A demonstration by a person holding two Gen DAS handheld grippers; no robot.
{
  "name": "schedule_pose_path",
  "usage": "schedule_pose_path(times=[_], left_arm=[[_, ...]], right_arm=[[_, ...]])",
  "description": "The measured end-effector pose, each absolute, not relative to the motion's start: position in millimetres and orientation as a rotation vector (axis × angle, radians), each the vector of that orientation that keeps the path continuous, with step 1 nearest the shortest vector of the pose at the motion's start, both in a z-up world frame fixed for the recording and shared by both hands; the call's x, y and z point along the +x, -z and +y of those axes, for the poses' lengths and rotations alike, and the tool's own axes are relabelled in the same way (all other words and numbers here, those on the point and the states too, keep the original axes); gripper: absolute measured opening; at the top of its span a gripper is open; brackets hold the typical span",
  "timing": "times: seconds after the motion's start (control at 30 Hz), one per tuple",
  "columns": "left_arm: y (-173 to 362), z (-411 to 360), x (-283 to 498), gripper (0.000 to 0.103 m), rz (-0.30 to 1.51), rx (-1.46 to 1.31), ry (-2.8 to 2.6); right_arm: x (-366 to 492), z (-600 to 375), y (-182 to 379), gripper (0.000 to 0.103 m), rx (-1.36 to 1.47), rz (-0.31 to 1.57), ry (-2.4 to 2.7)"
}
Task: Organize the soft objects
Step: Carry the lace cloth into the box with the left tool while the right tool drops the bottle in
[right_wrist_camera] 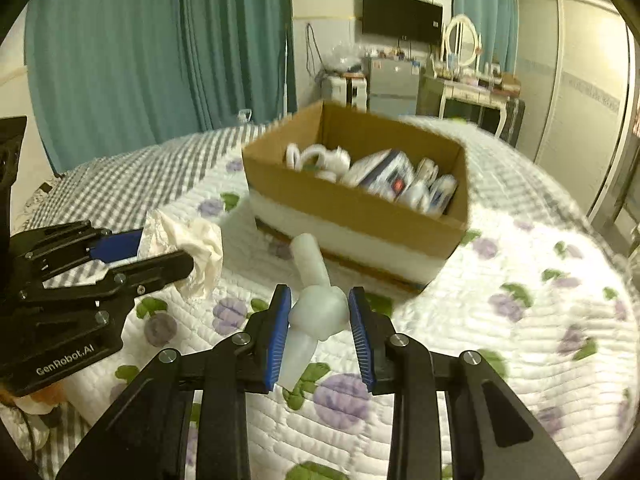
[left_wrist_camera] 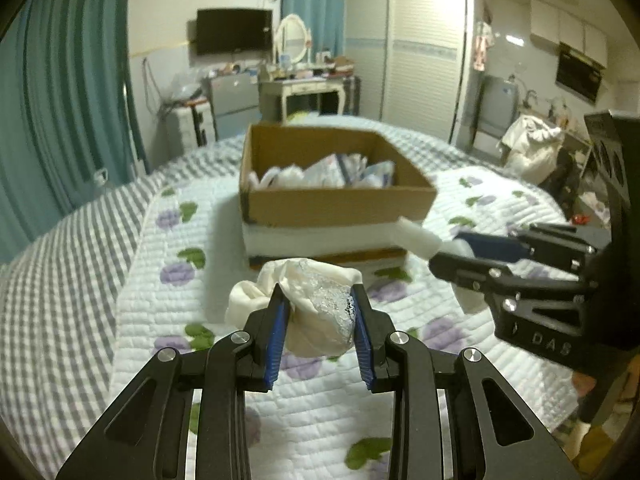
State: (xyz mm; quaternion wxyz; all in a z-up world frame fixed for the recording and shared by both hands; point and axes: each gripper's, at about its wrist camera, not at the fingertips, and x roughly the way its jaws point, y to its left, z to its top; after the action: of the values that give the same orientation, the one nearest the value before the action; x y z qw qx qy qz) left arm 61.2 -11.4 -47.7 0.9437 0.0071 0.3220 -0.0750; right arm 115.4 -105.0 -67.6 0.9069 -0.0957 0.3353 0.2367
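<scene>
My left gripper (left_wrist_camera: 319, 294) is shut on a crumpled cream cloth with a lace edge (left_wrist_camera: 316, 312), held above the flowered quilt; it also shows in the right wrist view (right_wrist_camera: 188, 240). My right gripper (right_wrist_camera: 319, 296) is shut on a knotted white sock (right_wrist_camera: 316, 304), whose ends stick out ahead and below; the sock also shows in the left wrist view (left_wrist_camera: 420, 240). An open cardboard box (left_wrist_camera: 340, 204) stands just ahead on a white foam slab, holding several white and blue soft items (right_wrist_camera: 384, 180).
The box stands on a bed with a white flowered quilt (left_wrist_camera: 168, 320) over a grey checked sheet (left_wrist_camera: 60, 280). Teal curtains (right_wrist_camera: 140, 60) hang to the left. A dresser, a TV and a wardrobe stand beyond the bed.
</scene>
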Motion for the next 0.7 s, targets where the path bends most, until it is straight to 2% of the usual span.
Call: schedule_pose_path(times=[0.33,0.7], left_arm=[[-19,-39,63,0.029,0.553,0.063,0.179],[-61,-39,144,0.029,0.47,0.097,0.138]], right_arm=[[115,-132,-26,0.03,-0.138,0.525,-0.48],[175,-135,-97,0.03,-0.08,0.366,-0.47]])
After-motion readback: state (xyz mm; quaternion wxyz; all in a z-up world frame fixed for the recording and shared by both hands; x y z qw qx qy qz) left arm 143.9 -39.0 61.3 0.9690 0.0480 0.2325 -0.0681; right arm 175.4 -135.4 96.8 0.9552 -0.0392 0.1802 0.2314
